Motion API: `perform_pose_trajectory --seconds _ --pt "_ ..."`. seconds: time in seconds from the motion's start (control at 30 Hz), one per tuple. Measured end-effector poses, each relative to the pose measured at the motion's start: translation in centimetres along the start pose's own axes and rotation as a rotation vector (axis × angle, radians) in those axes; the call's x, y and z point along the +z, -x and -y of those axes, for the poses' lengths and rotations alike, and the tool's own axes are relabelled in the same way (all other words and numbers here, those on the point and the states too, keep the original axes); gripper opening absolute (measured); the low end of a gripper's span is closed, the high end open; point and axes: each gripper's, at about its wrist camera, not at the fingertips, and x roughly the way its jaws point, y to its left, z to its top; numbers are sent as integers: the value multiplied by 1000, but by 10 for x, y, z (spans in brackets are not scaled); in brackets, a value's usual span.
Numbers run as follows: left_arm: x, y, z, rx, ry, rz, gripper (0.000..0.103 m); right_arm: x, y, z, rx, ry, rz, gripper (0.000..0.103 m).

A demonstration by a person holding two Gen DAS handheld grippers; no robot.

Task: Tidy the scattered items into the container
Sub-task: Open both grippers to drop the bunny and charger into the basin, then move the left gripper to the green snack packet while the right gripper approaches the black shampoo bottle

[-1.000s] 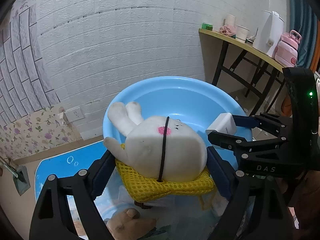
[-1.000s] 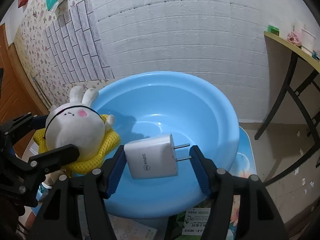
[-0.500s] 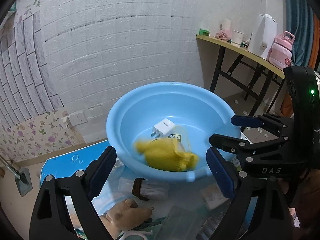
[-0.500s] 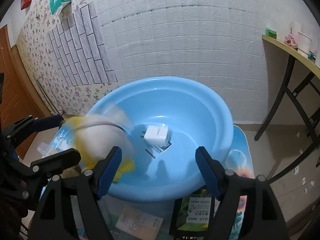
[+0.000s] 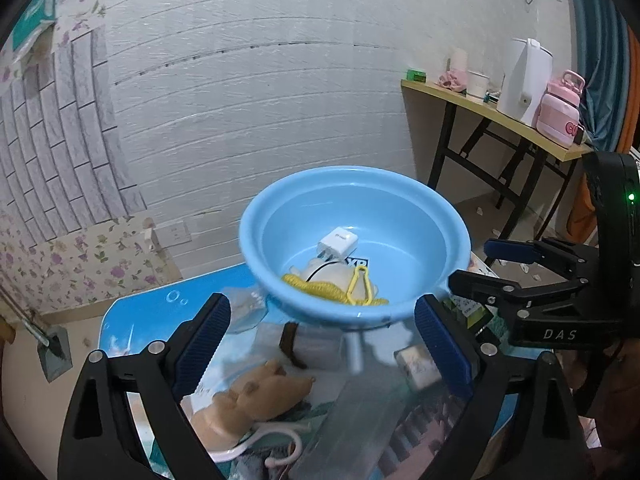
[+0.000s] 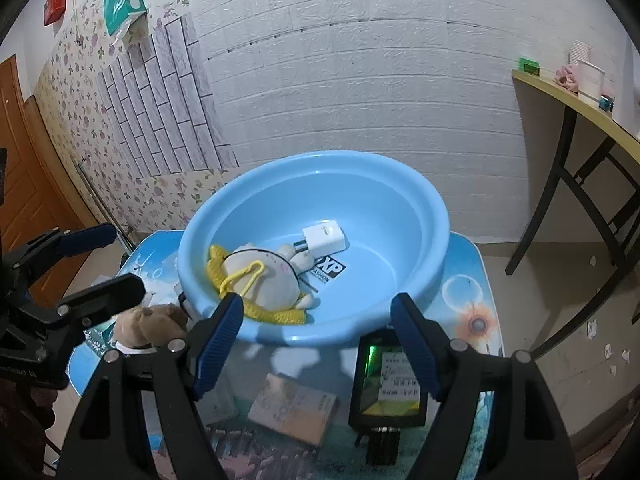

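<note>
A blue basin (image 5: pixel 420 208) (image 6: pixel 408 208) stands on the low table. Inside it lie a white rabbit plush on yellow mesh (image 5: pixel 332 280) (image 6: pixel 264 284) and a white charger plug (image 5: pixel 338 242) (image 6: pixel 324 238). My left gripper (image 5: pixel 322 320) is open and empty, held back above the table in front of the basin. My right gripper (image 6: pixel 316 316) is open and empty, just short of the basin's near rim. On the table lie a brown plush (image 5: pixel 256 396) (image 6: pixel 146 322), a tan box (image 6: pixel 292 408) and a black and green packet (image 6: pixel 390 384).
The table has a blue printed top (image 6: pixel 472 304). A clear packet (image 5: pixel 244 308), a dark hair clip (image 5: pixel 290 344) and a small white box (image 5: pixel 418 366) lie near the basin. A wooden side table (image 5: pixel 492 116) with a kettle stands at right. A brick wall is behind.
Both grippers opened and dropped their loads: the rabbit plush and the charger plug now lie in the basin. Both grippers have pulled back and up from the basin.
</note>
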Motion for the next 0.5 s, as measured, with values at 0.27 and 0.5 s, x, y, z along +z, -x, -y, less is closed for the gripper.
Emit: perform_pose_trajectory --seconds 0.27,0.5 --pt "-43 18 -29 63 68 -20 96 -31 9 5 -44 -19 -32 77" --pt "-85 21 -53 98 131 -77 96 -60 13 13 -73 -55 -76 77"
